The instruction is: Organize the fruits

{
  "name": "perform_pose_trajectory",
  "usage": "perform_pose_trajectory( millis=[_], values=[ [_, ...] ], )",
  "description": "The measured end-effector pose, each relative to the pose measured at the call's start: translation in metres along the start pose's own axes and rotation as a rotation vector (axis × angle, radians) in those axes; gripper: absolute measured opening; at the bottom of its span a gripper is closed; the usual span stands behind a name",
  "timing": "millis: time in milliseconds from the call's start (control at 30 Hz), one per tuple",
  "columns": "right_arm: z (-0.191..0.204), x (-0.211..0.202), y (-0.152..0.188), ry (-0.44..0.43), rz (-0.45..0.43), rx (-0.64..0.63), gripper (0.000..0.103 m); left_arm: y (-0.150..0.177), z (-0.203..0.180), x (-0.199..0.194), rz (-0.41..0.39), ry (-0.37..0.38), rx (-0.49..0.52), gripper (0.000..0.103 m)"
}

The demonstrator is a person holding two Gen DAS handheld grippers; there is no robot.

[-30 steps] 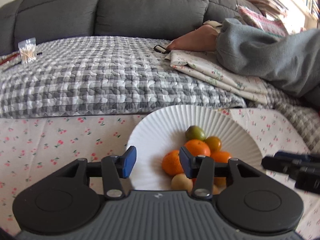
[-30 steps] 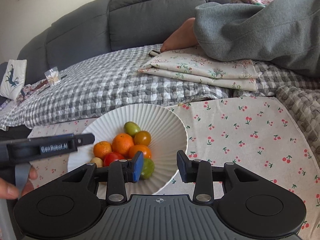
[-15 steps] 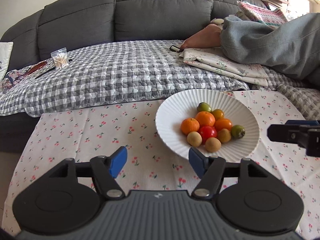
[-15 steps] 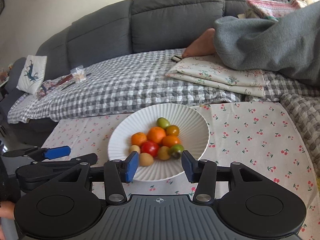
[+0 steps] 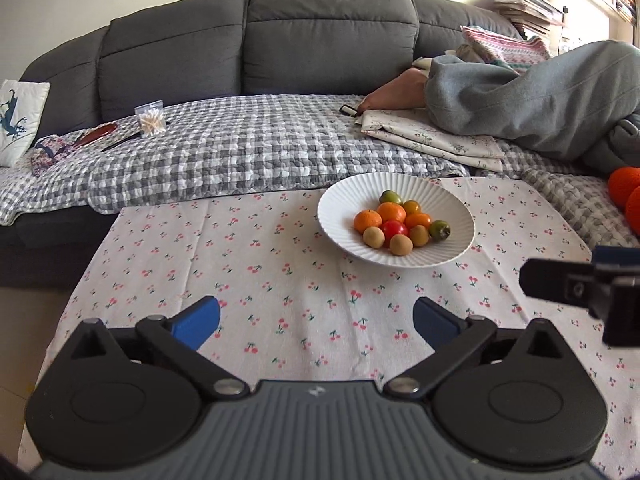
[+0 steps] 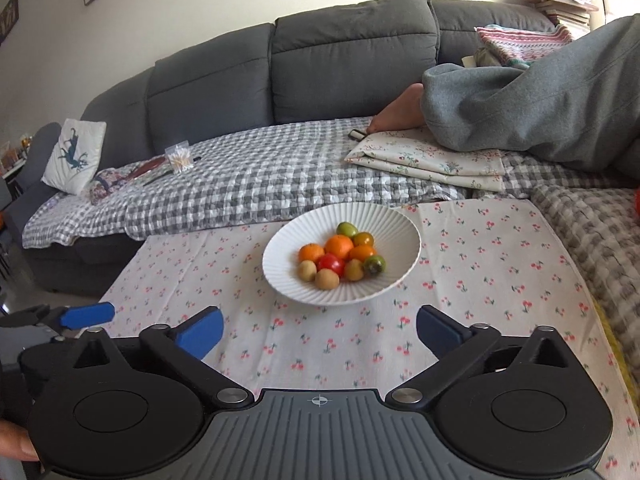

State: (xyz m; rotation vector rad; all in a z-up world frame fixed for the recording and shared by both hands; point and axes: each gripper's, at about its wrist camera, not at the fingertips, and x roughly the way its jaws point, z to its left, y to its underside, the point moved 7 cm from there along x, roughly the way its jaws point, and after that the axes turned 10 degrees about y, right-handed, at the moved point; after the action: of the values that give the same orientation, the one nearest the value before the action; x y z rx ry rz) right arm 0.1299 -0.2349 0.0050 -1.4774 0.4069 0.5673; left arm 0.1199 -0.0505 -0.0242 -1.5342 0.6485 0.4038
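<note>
A white ribbed plate [image 5: 344, 204] [image 6: 288, 280] sits on the cherry-print cloth near the sofa's edge. On it lies a heap of several small fruits [image 5: 400, 222] [image 6: 340, 258]: orange, red, green and tan ones. My left gripper [image 5: 316, 322] hangs above the cloth well short of the plate, its jaws opening wide with nothing between them. My right gripper [image 6: 320, 330] is likewise back from the plate, jaws opening wide and empty. A blue pad of the left gripper [image 6: 86, 315] shows at the left edge of the right wrist view.
A grey sofa [image 5: 320, 36] with a checked quilt [image 5: 248, 152] runs behind the table. A person's bare foot [image 5: 394, 92] and grey-clad leg rest on folded floral fabric [image 5: 432, 140]. A cotton-swab bag [image 5: 151, 119] lies on the quilt. Orange knitted things [image 5: 626, 194] sit at far right.
Both grippers have pulled back and up from the plate, which now looks smaller and farther. Both sets of jaws have spread from nearly closed to wide apart.
</note>
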Motion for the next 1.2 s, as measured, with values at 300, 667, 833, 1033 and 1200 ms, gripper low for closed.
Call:
perform_pose_trajectory(
  millis=[300, 667, 833, 1033, 1200],
  values=[
    [0.012, -0.034, 0.016, 0.009, -0.02, 0.002, 0.103, 0.012, 0.006, -0.026, -0.031, -0.005, -0.008, 0.102],
    [0.008, -0.024, 0.024, 0.051, 0.009, 0.005, 0.103, 0.016, 0.0, -0.019, -0.013, 0.021, 0.016, 0.102],
    [0.011, -0.021, 0.026, 0.05, 0.016, -0.006, 0.103, 0.018, 0.001, -0.017, -0.008, 0.023, 0.009, 0.102],
    [0.014, -0.02, 0.029, 0.052, 0.021, -0.024, 0.103, 0.018, 0.002, -0.017, -0.009, 0.025, 0.008, 0.102],
    [0.015, -0.018, 0.03, 0.055, 0.027, -0.027, 0.103, 0.018, 0.001, -0.017, -0.008, 0.024, 0.014, 0.102]
  ],
)
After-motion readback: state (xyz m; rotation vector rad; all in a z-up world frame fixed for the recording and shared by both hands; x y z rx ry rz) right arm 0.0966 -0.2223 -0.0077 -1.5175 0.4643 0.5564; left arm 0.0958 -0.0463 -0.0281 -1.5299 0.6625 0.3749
